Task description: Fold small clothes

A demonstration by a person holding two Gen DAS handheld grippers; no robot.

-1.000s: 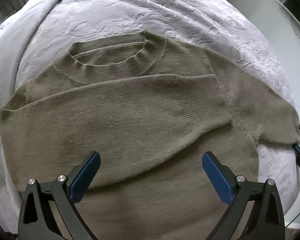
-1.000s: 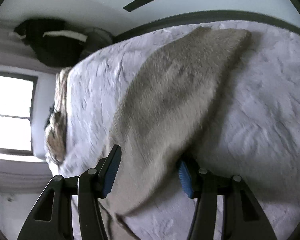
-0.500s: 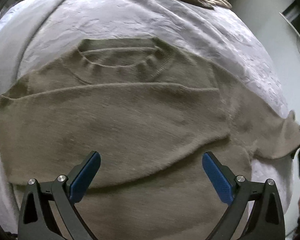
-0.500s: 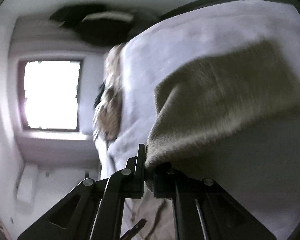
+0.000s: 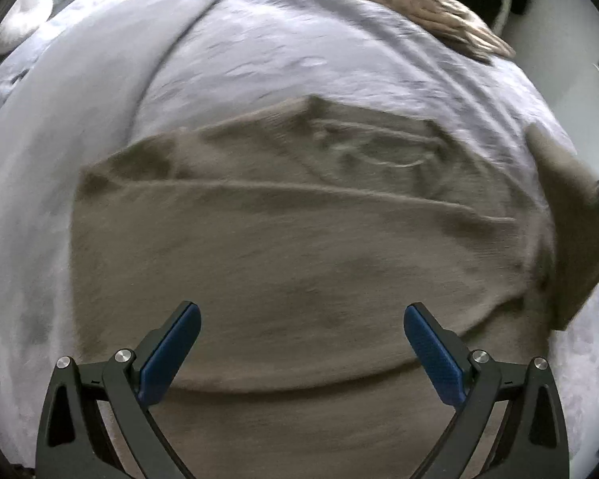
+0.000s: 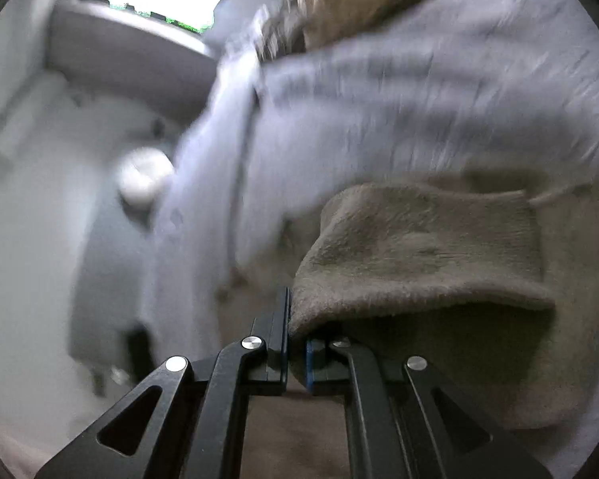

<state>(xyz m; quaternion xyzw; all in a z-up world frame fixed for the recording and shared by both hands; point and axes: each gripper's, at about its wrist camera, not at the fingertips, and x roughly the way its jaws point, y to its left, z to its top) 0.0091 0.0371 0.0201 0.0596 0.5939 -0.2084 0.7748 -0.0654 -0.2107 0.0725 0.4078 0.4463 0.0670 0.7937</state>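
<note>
Left wrist view: the left gripper [image 5: 301,353] hung with jaws released over the sweater [image 5: 283,263] on the bed [image 5: 259,40], free sleeve at three o'clock. Right wrist view: the right gripper [image 6: 297,353], just closed, clenched that sleeve [image 6: 419,255], which ran toward two o'clock.

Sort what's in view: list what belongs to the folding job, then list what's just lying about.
Part of the job:
- brown sweater
- its sleeve, clamped in the right gripper
- left gripper, open above the sweater

Lying about:
- beige knit garment at the far edge
- lavender bedspread
- white round object
</note>
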